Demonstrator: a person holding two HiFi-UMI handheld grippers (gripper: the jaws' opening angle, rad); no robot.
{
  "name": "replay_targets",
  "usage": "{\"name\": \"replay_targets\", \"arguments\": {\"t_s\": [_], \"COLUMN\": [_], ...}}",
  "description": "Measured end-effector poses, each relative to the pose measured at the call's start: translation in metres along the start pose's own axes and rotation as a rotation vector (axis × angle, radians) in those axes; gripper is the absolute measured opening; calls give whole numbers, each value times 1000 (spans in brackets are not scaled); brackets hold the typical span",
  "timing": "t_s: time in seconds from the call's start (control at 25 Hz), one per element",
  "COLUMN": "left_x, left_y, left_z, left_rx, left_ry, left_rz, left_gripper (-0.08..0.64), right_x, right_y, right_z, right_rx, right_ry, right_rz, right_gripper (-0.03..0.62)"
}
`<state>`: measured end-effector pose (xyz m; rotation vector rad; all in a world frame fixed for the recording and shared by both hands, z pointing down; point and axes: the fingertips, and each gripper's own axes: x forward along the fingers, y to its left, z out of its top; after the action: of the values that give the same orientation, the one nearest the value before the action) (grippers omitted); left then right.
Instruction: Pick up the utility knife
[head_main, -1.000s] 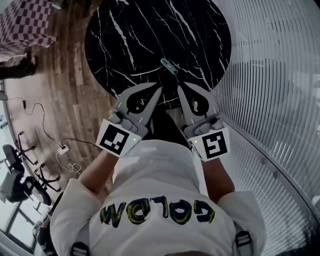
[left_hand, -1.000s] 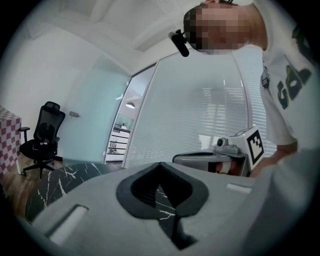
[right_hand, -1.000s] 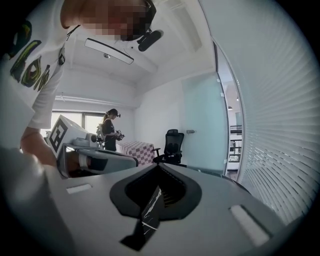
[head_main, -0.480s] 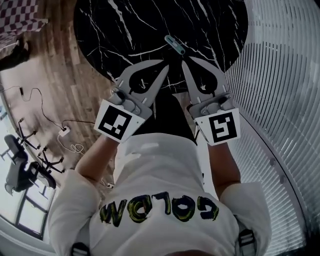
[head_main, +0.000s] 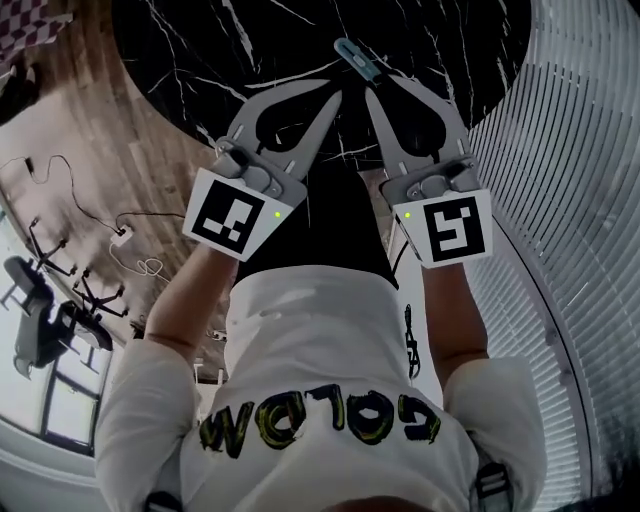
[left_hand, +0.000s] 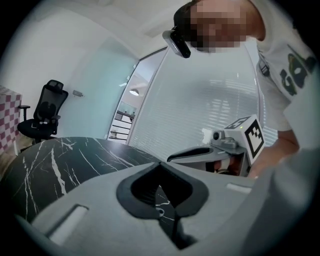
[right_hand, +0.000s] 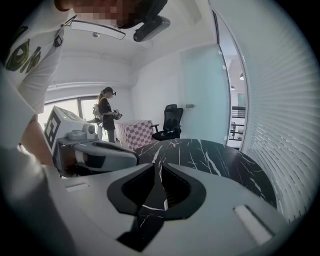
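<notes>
We hold the left claw (head_main: 334, 95) and the right claw (head_main: 377, 92) side by side over the black marble counter (head_main: 230, 50), with the utility knife (head_main: 357, 60) just beyond their tips. The right jaws have just been opening, nothing between them; the left tips meet.

Tally: one utility knife (head_main: 357, 60), one round black marble counter (head_main: 200, 60), two claws (left claw (head_main: 333, 100), right claw (head_main: 372, 100)), one checkered block (right_hand: 132, 132), one bystander (right_hand: 106, 117), at least two office chairs (right_hand: 170, 122).
</notes>
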<state>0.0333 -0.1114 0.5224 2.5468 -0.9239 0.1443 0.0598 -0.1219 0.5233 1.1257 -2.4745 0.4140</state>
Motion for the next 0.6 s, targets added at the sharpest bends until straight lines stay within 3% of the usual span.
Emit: {"name": "replay_targets", "arguments": {"t_s": [0.4, 0.6], "left_x": [26, 35], "left_y": [24, 30], "left_z": [-60, -87], "left_rx": [15, 62], "left_ry": [57, 99], "left_rz": [-22, -55], "left_gripper": [3, 3], "right_x": [44, 61], "right_y": [-17, -25], "right_z": [-67, -101], "right_rx": [-19, 22], "right_ry": [153, 230], "right_rz": [21, 12], "right_gripper": [92, 107]}}
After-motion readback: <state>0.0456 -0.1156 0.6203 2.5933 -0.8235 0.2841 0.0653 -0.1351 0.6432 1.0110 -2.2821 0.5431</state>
